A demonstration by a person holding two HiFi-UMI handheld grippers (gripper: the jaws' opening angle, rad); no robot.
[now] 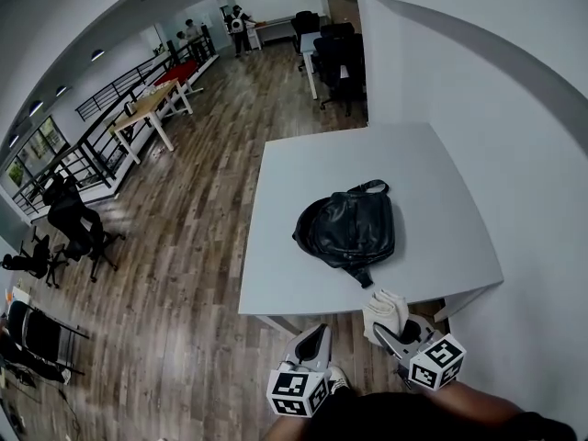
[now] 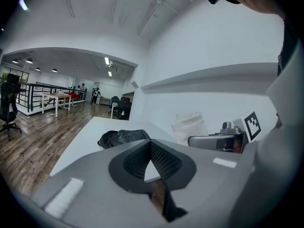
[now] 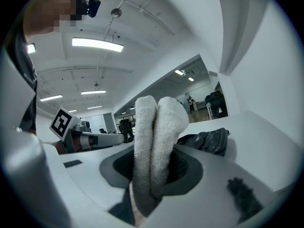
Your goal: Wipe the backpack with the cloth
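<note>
White counter in a wood-floored office carries the backpack, lying flat toward the front edge: black, glossy, creased, with a handle loop on top. Right claw pinches the folded white cloth upright at that edge. Left claw is pressed together, empty

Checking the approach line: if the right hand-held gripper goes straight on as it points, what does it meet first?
Probably the black backpack on the white table; the white cloth in its jaws would touch first. The backpack sits slightly right of its line, so contact could be glancing.
</note>
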